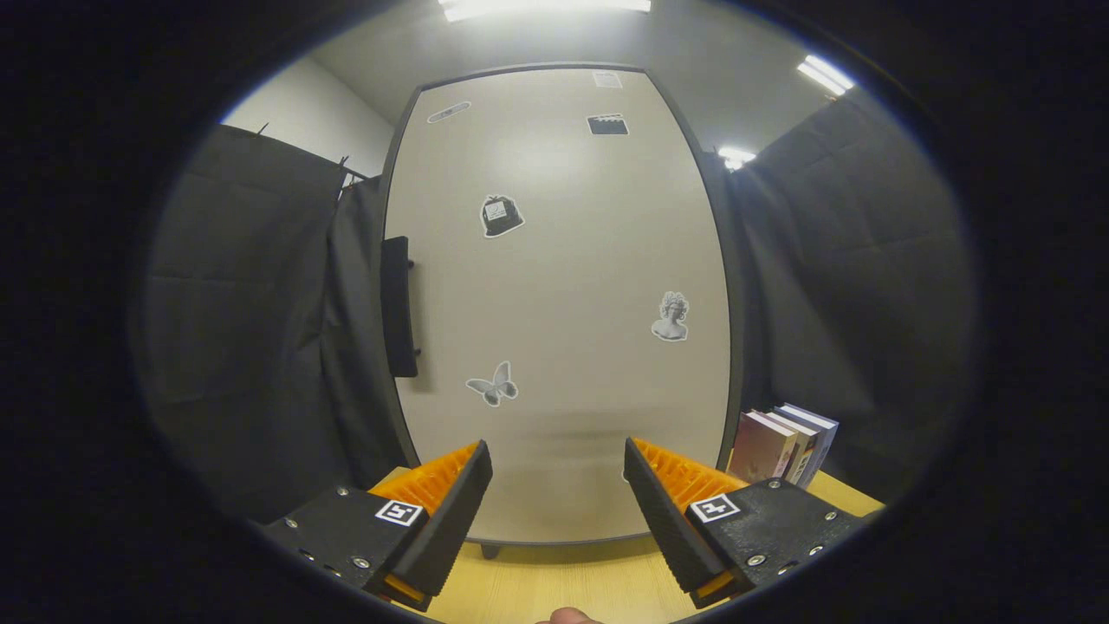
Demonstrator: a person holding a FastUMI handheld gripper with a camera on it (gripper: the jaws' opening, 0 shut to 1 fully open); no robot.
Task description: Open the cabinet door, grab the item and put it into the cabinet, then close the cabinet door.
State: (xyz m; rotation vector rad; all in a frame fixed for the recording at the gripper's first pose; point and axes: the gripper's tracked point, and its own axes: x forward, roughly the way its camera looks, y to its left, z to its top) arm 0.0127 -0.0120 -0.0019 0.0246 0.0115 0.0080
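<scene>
Nearest, the gripper (pixel 557 494) hangs spread and empty over the wooden table (pixel 554 581) facing the shut cabinet door (pixel 563 303), handle (pixel 398 305) at its left edge, books (pixel 784 446) just right of it; I judge every step remains.

wood table (pixel 554 581), ceiling lights (pixel 827 74), black curtains (pixel 243 329)

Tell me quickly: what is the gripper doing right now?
Gripper: open, holding nothing, fingers spread just before the closed cabinet door.
</scene>
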